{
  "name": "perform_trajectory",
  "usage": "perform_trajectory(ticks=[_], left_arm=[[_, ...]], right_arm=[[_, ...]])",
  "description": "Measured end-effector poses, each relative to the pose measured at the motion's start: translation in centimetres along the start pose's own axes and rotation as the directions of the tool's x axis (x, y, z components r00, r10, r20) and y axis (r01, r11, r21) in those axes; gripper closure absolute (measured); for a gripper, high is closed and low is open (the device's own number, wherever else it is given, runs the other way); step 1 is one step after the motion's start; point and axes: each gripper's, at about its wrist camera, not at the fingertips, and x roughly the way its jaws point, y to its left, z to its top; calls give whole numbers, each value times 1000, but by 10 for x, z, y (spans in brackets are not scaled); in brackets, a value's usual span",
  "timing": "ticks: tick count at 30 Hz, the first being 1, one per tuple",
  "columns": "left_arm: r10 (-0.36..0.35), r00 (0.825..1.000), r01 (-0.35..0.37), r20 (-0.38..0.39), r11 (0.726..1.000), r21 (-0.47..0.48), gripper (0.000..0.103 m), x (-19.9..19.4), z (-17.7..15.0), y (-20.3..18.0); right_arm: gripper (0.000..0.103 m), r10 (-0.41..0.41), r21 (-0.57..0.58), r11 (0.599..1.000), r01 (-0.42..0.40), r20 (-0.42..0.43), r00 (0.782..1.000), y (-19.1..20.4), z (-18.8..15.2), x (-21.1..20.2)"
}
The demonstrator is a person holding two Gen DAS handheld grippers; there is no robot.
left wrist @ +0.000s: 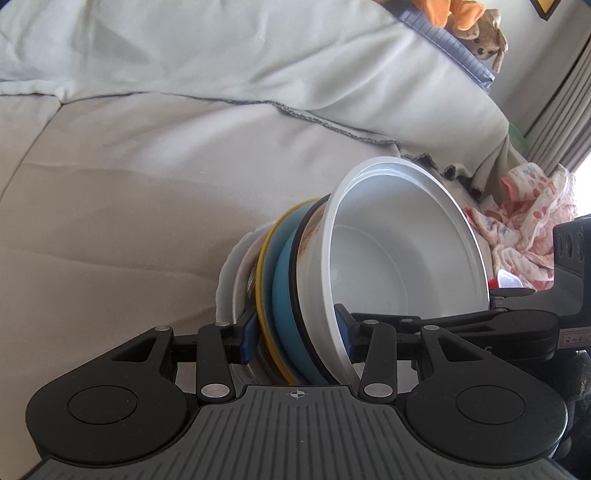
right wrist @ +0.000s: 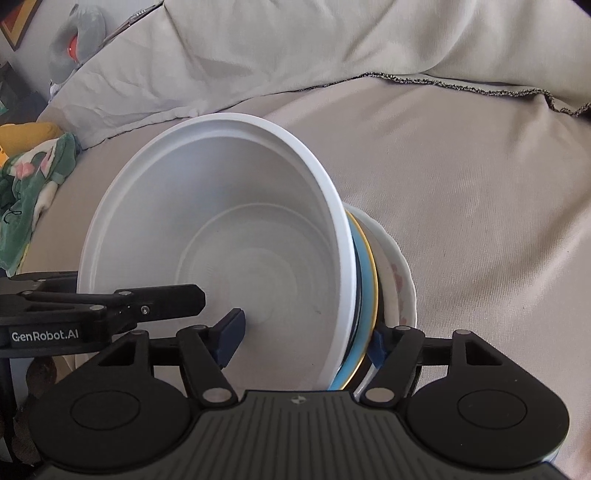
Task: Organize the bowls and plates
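Note:
A stack of dishes stands tilted on edge over the sofa. It holds a white bowl (left wrist: 388, 258) (right wrist: 229, 221), a black-rimmed patterned bowl (left wrist: 310, 236), a blue plate (left wrist: 284, 288) (right wrist: 365, 273), a yellow-rimmed plate (left wrist: 263, 273) and a white flowered plate (right wrist: 397, 273). My left gripper (left wrist: 295, 330) is shut on the stack, one pad inside the white bowl, the other behind the plates. My right gripper (right wrist: 306, 341) clamps it from the other side, one pad on the bowl's floor, one under the flowered plate. Each view shows the other gripper's finger (left wrist: 406, 320) (right wrist: 166, 299) reaching into the bowl.
A beige sofa seat (left wrist: 129, 221) spreads under the stack, with a pale blanket (left wrist: 221, 48) over the backrest. Plush toys (left wrist: 484, 33) sit on top. A pink patterned cloth (left wrist: 528, 229) lies to one side, a green cloth (right wrist: 33, 184) to the other.

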Motion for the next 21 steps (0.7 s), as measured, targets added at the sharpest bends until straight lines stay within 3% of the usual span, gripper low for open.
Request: perform_trajectory(ticks=[5,9,12,21], left_arm=[[-19,1000,20,9,999,-40,58,1,1,9],[-46,999,48,22,994,-99,58,-2,2,21],[-75,997,76,12,990,-121,58,0,3,23],[-110,994,108,-6,981,-161,59,5,3,25]], right_arm=[[31,-30,15,999,30,9,999,7,1,1],[31,29,83,996,-28,-9,1000,1,8,2],[32,22,106,994,-20,-13,1000,-3,11,4],[45,11,142,990,-9,-14,1000,-15,9,-4]])
